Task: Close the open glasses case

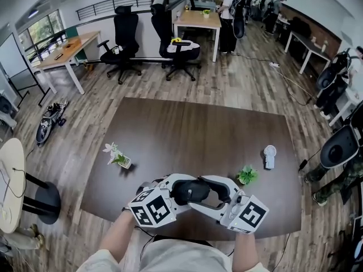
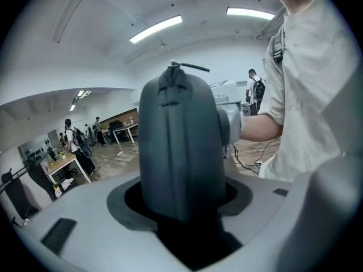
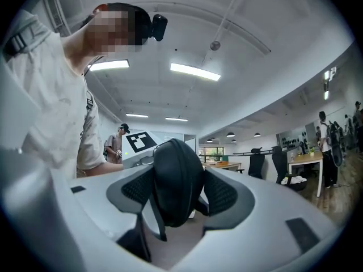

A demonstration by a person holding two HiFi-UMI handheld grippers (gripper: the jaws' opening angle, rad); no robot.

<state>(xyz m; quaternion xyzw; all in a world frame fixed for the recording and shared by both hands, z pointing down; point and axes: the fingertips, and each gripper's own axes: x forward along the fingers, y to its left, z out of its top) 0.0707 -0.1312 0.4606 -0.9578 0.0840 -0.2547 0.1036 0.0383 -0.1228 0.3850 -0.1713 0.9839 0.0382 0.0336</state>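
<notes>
A dark grey, oval, hard-shelled glasses case (image 1: 195,190) with a zip is held up between the two sets of jaws, which face each other from opposite ends of it. The left gripper (image 2: 181,197) is clenched on one end, the shell filling the gap between its jaws, with the zip pull seen at the top. The right gripper (image 3: 178,194) is released: the other end of the case sits between its black ribbed pads (image 3: 226,194), with a slit of light seen beside one pad. The halves of the case appear to be together along the seam, so its inside cannot be seen. A dark brown table (image 1: 187,129) is spread below the jaws. A small potted white-flowered plant (image 1: 116,154) is placed beyond the left jaws, and a small potted green plant (image 1: 247,174) just beyond the right jaws.
</notes>
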